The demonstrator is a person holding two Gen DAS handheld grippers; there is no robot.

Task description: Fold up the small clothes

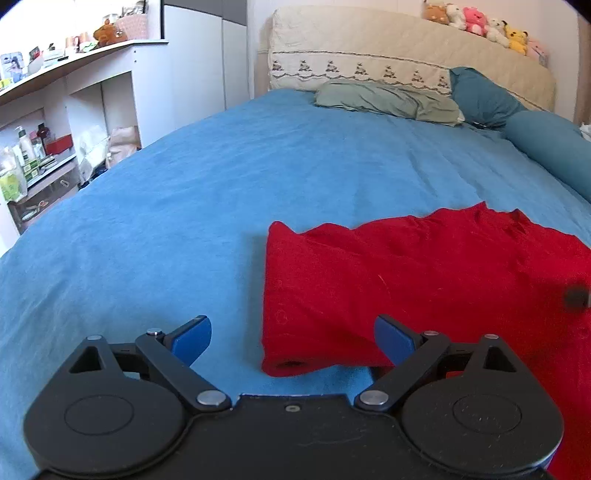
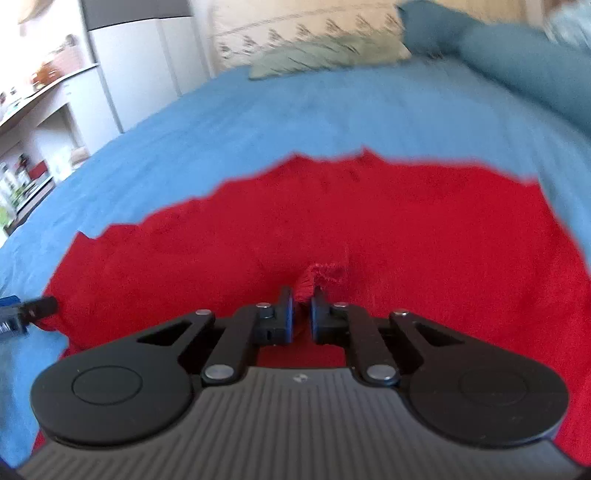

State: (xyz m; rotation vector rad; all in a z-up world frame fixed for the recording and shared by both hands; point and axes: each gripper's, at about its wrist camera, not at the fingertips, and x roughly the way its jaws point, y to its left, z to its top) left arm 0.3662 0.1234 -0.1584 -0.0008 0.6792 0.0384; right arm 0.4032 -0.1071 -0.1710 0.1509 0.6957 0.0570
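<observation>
A red knit garment (image 1: pixel 424 273) lies partly folded on the blue bed sheet (image 1: pixel 184 192). Its near left end forms a rolled fold. My left gripper (image 1: pixel 293 338) is open and empty, hovering low over that near left corner with a finger on each side of it. In the right wrist view the red garment (image 2: pixel 332 214) fills the middle. My right gripper (image 2: pixel 302 299) is shut on a bunched pinch of the red fabric. The tip of my left gripper (image 2: pixel 37 306) shows at the garment's left edge.
Pillows lie at the head of the bed: a grey-green one (image 1: pixel 388 98), a teal one (image 1: pixel 484 96) and a teal bolster (image 1: pixel 554 147). Plush toys (image 1: pixel 480 22) sit on the cream headboard (image 1: pixel 406 48). Shelves with bottles (image 1: pixel 33 147) stand left of the bed.
</observation>
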